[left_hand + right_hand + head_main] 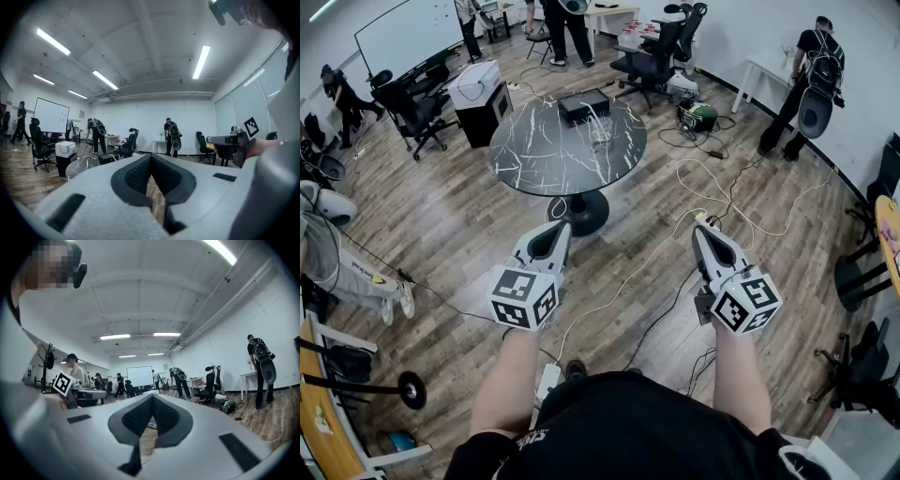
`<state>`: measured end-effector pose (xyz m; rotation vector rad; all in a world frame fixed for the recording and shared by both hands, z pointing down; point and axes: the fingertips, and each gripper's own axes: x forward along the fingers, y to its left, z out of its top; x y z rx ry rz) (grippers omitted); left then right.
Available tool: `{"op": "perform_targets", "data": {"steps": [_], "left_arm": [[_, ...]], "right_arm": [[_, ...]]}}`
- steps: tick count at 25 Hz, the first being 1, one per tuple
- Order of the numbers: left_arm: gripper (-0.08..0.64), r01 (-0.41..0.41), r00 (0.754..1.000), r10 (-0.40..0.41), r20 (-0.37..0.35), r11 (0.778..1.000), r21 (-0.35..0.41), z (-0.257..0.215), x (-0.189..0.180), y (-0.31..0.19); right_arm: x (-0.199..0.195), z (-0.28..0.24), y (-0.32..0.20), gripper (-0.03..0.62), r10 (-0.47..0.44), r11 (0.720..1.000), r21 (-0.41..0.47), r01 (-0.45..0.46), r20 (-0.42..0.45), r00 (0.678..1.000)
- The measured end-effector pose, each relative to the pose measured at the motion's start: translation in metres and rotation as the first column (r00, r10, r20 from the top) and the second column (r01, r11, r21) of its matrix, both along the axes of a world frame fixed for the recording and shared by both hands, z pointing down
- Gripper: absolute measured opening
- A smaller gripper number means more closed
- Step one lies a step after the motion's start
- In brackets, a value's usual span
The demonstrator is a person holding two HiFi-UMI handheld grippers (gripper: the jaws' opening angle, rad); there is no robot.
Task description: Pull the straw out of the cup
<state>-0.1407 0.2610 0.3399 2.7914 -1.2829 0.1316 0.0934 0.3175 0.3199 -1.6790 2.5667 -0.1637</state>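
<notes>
I am holding my white left gripper (549, 236) and white right gripper (707, 234) closed and empty, well short of the round black marbled table (534, 161) bearing a clear cup (600, 131).

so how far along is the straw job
Done: nothing yet. The cup stands on the round table, well ahead of both grippers; its straw is too small to make out. In hand: nothing, the left gripper and right gripper are shut and empty above the floor. Left: step up, grip the straw, pull it out.
</notes>
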Motion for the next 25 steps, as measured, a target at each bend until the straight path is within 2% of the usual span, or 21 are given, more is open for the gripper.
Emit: {"op": "perform_targets", "data": {"steps": [9, 15, 21, 25], "left_arm": [[0.008, -0.009, 1.000, 0.009, 0.020, 1.000, -0.004, 0.000, 0.024, 0.006], [0.008, -0.005, 1.000, 0.005, 0.023, 1.000, -0.011, 0.004, 0.051, 0.014], [0.009, -0.008, 1.000, 0.007, 0.019, 1.000, 0.014, 0.002, 0.088, 0.032], [0.009, -0.004, 1.000, 0.003, 0.031, 1.000, 0.026, 0.001, 0.096, 0.039]], "right_arm": [[0.024, 0.001, 0.007, 0.003, 0.003, 1.000, 0.001, -0.003, 0.011, 1.000], [0.058, 0.012, 0.021, 0.003, 0.019, 1.000, -0.010, -0.019, -0.010, 1.000], [0.096, 0.017, 0.038, 0.005, 0.023, 0.999, -0.025, -0.023, -0.005, 1.000], [0.103, 0.014, 0.045, 0.005, 0.013, 1.000, -0.025, -0.013, -0.011, 1.000]]}}
